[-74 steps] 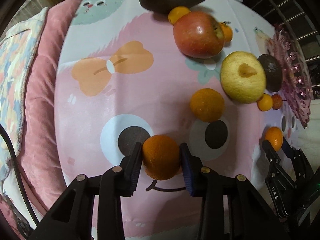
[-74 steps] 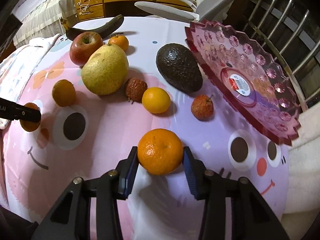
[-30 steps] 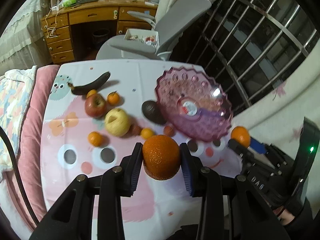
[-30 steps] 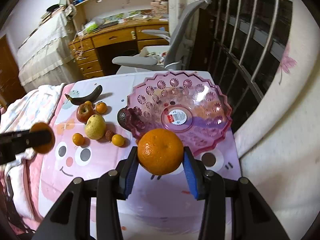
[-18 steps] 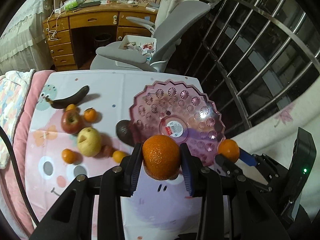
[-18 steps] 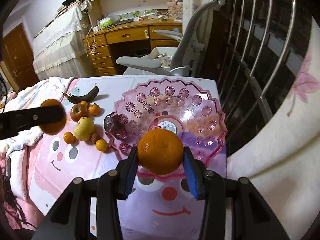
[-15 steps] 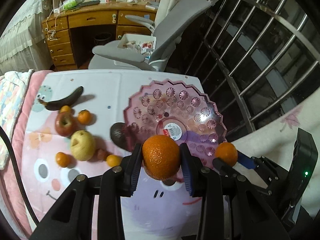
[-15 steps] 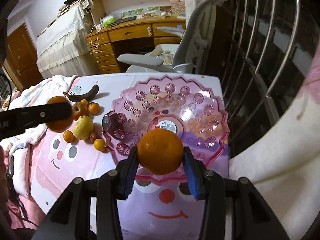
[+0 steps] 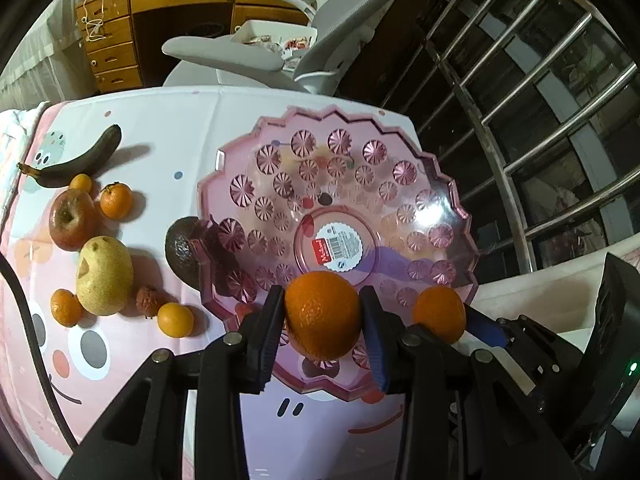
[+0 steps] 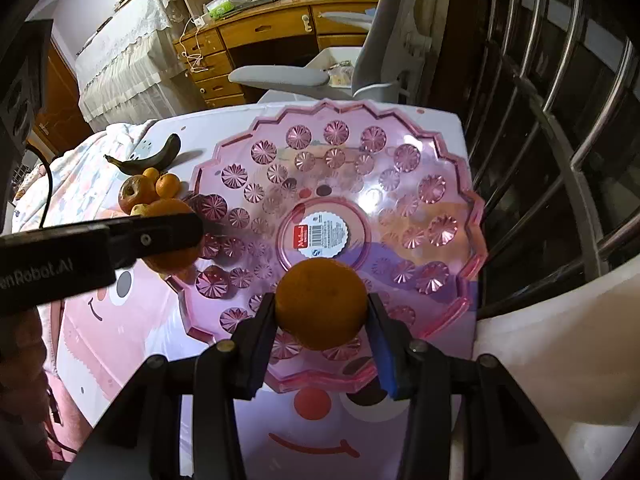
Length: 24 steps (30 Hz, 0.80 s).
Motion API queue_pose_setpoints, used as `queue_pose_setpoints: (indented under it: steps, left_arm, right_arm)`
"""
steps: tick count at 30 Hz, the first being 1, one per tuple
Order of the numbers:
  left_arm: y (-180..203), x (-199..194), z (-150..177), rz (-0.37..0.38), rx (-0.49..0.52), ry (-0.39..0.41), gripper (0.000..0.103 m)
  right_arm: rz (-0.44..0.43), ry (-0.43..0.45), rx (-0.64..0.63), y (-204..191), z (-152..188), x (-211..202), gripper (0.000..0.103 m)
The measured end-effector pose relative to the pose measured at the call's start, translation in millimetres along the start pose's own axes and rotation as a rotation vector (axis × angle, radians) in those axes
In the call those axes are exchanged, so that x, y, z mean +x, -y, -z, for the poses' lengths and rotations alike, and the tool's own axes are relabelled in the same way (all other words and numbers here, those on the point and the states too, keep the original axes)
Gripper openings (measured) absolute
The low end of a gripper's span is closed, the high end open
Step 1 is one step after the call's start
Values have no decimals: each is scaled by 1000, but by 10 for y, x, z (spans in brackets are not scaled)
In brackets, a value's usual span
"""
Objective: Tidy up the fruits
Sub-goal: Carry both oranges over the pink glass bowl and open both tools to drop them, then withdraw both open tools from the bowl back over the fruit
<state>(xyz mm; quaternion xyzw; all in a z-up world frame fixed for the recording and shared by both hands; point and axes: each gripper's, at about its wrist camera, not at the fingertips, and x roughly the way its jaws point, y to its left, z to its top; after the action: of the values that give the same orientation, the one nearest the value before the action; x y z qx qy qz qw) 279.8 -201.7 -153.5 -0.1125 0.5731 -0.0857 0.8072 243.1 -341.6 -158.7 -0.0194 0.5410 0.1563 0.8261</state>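
Observation:
My left gripper point(image 9: 322, 316) is shut on an orange point(image 9: 322, 314) and hangs over the near rim of the pink scalloped glass bowl point(image 9: 400, 184). My right gripper point(image 10: 321, 312) is shut on a second orange point(image 10: 321, 304) above the near part of the same bowl point(image 10: 420, 168). That second orange point(image 9: 439, 313) and its gripper show at the right of the left wrist view. In the right wrist view the left gripper's finger point(image 10: 120, 244) crosses from the left, its orange point(image 10: 172, 256) half hidden behind it. Nothing lies inside the bowl.
Left of the bowl on the cartoon tablecloth point(image 9: 120, 360) lie a dark banana point(image 9: 76, 160), an apple point(image 9: 72, 220), a pear point(image 9: 105, 276), an avocado point(image 9: 182, 252), a lychee point(image 9: 146, 300) and several small oranges. A grey chair point(image 9: 240, 56) and wooden desk stand behind; metal bars point(image 9: 540, 140) run at right.
Both grippers have carried their oranges from the tablecloth over to the bowl and come lower and closer to it. The bowl now fills much more of both views.

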Motion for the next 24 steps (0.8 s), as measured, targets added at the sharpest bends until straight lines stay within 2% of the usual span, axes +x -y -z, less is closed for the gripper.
queue_pose_setpoints:
  steps: [4,7,10,15,24]
  left_arm:
    - [-18,-9,40,7,-3,0,37]
    - [-51,-90,56,21,-12,19,43]
    - [-89,-164,84,19,-17,42,48]
    - [-252,-278,216,25,-58,65,50]
    - [-686,-442,637,-10,-131,71,50]
  right_arm:
    - [-19,-32,18,28,3,64,45]
    - [-18,-54,26,29,10,103,46]
    - [-22,-40,35,33,17,68,53]
    - [-13,-21,20,-51,43,-27,61]
    - [-2,-41,29,-241,174,-86,62]
